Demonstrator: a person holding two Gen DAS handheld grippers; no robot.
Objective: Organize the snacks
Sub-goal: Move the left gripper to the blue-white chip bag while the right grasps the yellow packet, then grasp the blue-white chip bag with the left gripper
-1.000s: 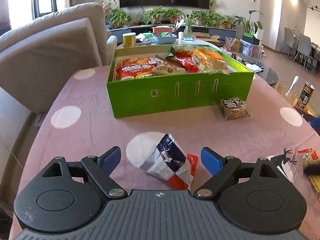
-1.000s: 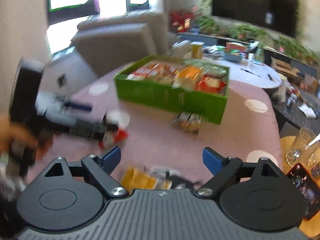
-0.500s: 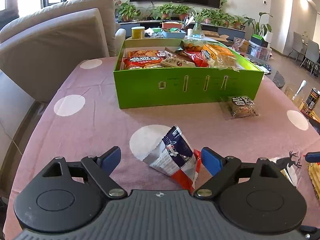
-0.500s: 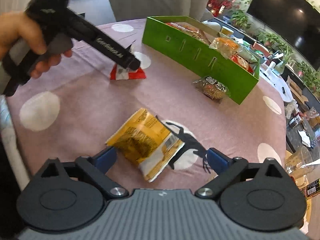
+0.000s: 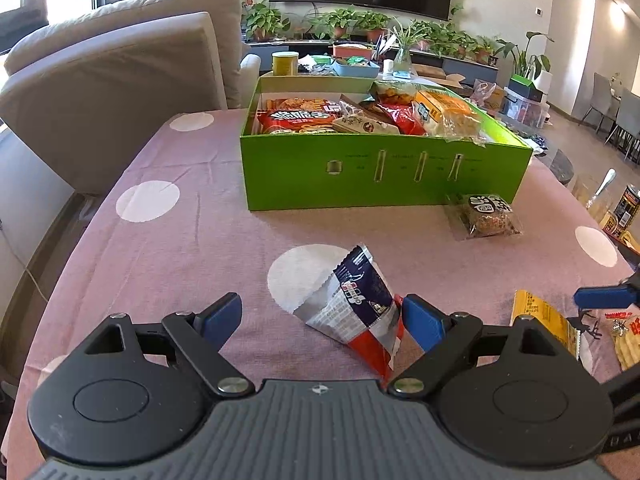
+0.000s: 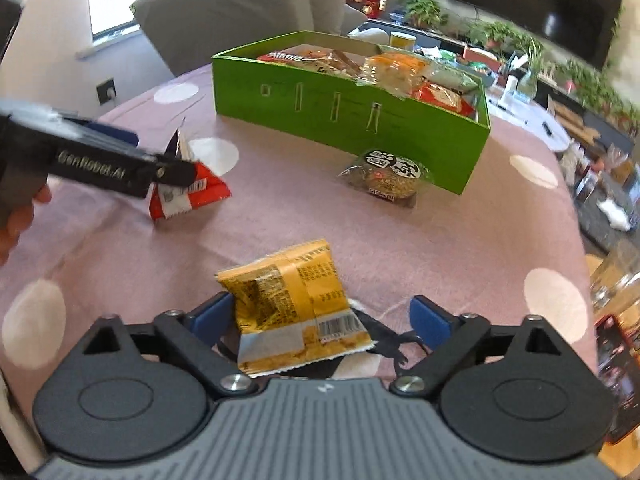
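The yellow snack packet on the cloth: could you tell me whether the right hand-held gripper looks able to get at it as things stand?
Probably yes. The right hand-held gripper is open, with the yellow snack packet lying flat between its fingers, one pad already at the packet's edge. Nothing lies over it.

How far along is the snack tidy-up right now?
Done: the green box already holds many packets. In hand: nothing gripped; the left hand-held gripper brackets the red-and-blue packet, the right hand-held gripper the yellow packet. Left: both, plus the round noodle pack.
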